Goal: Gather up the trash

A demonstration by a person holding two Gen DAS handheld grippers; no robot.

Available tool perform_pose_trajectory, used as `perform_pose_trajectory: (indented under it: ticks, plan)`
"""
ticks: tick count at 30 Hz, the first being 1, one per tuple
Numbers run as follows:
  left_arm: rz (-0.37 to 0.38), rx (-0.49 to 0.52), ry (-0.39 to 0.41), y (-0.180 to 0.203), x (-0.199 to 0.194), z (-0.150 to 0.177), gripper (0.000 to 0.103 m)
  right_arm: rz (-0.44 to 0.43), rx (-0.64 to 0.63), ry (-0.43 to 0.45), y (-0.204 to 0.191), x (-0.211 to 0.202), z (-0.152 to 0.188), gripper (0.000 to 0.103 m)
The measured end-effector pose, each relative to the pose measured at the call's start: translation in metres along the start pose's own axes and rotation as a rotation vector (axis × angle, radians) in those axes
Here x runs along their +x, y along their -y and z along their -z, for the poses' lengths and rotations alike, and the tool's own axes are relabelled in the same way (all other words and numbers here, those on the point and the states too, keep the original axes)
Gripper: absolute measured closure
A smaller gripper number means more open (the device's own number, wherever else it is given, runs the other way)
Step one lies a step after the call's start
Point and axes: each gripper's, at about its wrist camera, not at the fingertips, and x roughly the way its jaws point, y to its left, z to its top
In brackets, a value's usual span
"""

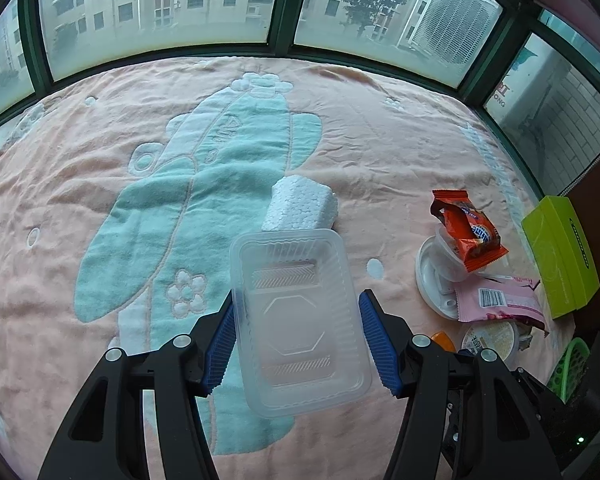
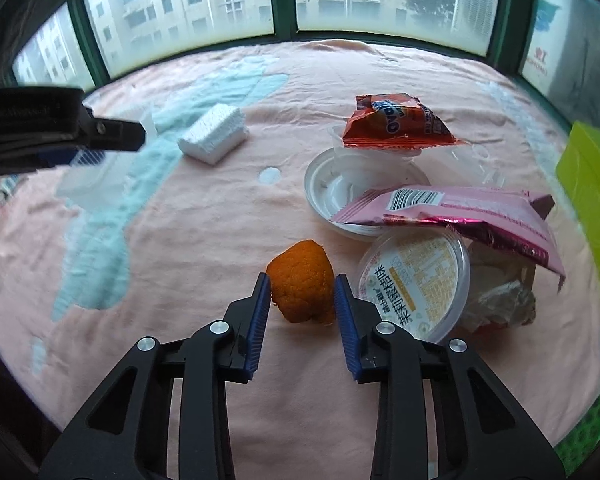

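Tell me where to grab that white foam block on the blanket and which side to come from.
Grip the foam block across its two long flat sides, coming down from above. It lies flat on the blanket, clear of the other trash, and its narrow width looks likely to fit between the pads; the long way probably would not.

orange wrapper (image 2: pixel 396 122), beyond the right tongs: upside-down "OVALTI…", partly legible | round lid (image 2: pixel 416 284), just right of the right tongs: Chinese print, too small to read | pink packet (image 2: pixel 452 210), beyond that lid: barcode, digits unreadable
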Motion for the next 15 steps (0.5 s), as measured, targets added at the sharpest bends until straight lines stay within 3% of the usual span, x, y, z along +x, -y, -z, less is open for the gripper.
perform_pose_trajectory:
  ticks: [5,7,12,15]
  plan:
    - [0.011,0.015,0.008,0.009,-0.005,0.001,0.046,-0.014,0.024,0.029,0.0,-0.02,0.002,0.073]
    - [0.02,0.025,0.011,0.015,-0.008,0.002,0.046,-0.016,0.031,0.034,-0.001,-0.027,0.004,0.086]
    - [0.032,0.045,0.013,0.027,-0.01,0.004,0.046,-0.01,0.059,0.031,0.007,-0.033,0.013,0.086]
    - [0.035,0.058,0.015,0.033,-0.012,0.006,0.046,-0.051,0.099,0.026,0.015,-0.033,0.02,0.086]
